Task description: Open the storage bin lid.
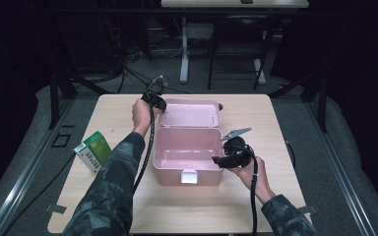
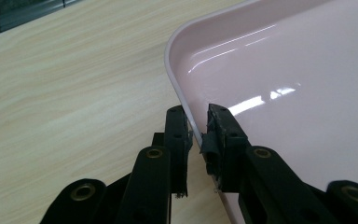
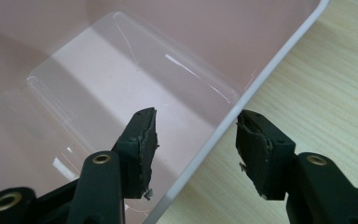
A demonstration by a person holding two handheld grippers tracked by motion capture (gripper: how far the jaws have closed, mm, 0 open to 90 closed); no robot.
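Pink box (image 1: 187, 160): left tool (image 2: 198, 140) clamps its lid's (image 1: 191, 113) left rim; right tool (image 3: 193, 149), jaws apart, straddles its right wall.

We count one pink box (image 1: 189, 155) and one green carton (image 1: 93, 150). We see two grippers: left (image 1: 158, 102), right (image 1: 216, 160).

Left gripper view: pink lid (image 2: 279, 84) cut off by top, right and bottom edges; one rounded corner in frame. The rim where the jaws meet it is partly hidden behind the pads.

Right gripper view: pink box (image 3: 121, 70) cropped at top and left; rim runs out of frame upper right.

High view: print on the green-and-white carton (image 1: 93, 150), lower left, too small to read. Dark item at the lid's upper right corner, possibly a hinge, unresolvable.
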